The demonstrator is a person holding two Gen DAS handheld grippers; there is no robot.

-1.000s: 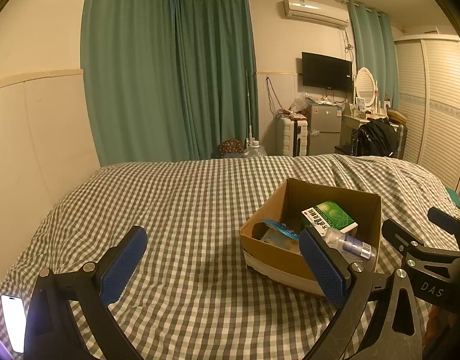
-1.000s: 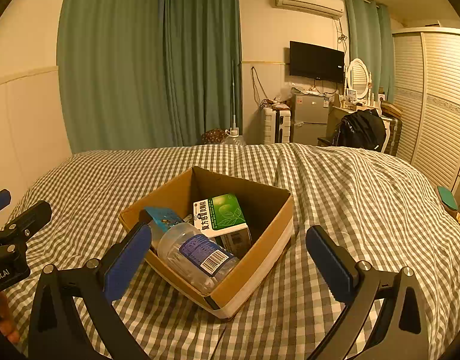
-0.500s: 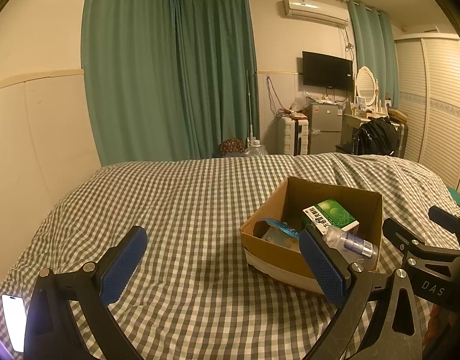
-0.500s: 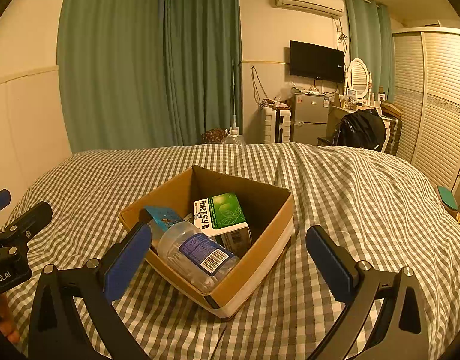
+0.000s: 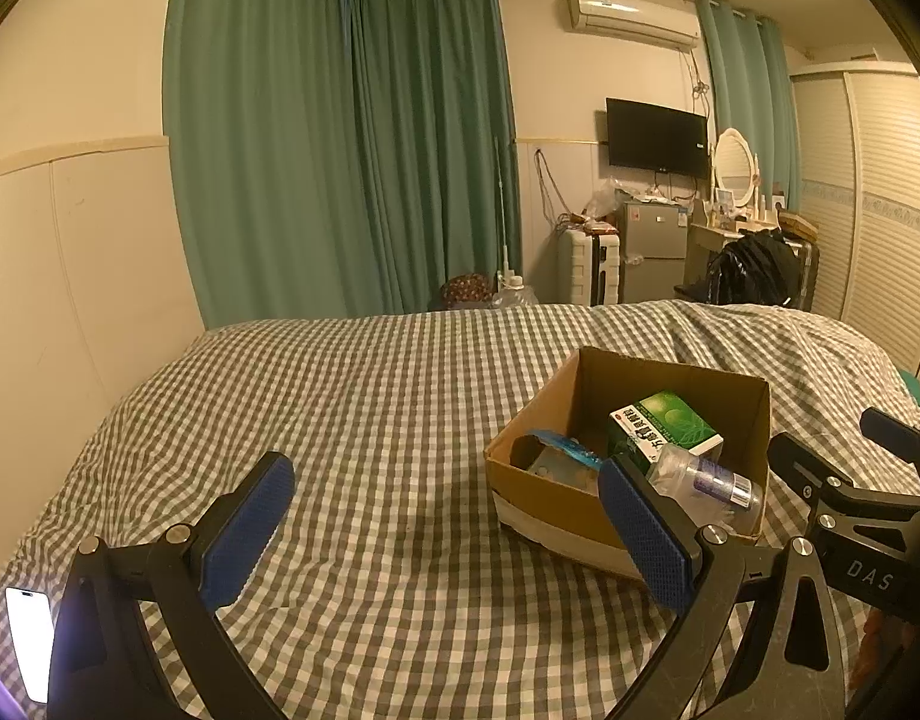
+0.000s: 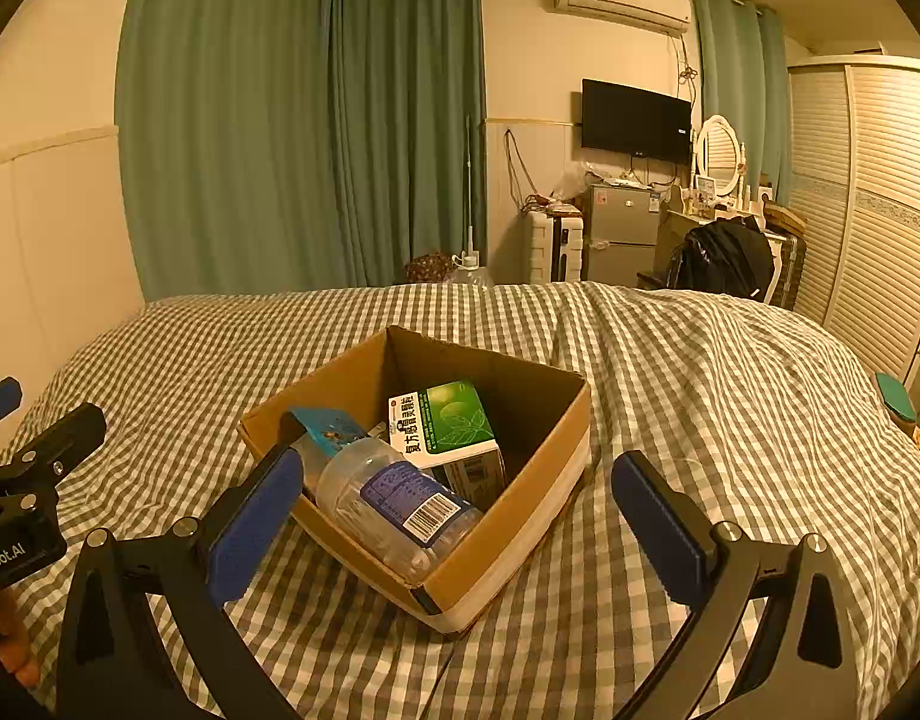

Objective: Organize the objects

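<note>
An open cardboard box [image 6: 544, 480] [image 5: 550, 504] sits on the checked bed. Inside lie a clear plastic bottle [image 6: 393, 504] [image 5: 706, 480], a green-and-white medicine carton [image 6: 444, 426] [image 5: 664, 426] and a blue packet [image 6: 327, 423] [image 5: 565, 450]. My right gripper [image 6: 453, 516] is open and empty, just in front of the box, its left pad near the box's near-left wall. My left gripper [image 5: 447, 516] is open and empty over bare bedding left of the box; its right pad overlaps the box's near wall in view.
The grey-checked bedspread [image 5: 351, 408] covers the whole bed. A lit phone [image 5: 30, 642] lies at the bed's near left edge. Green curtains, a white wall at left, a fridge, a TV and a louvred wardrobe [image 6: 880, 228] stand beyond the bed.
</note>
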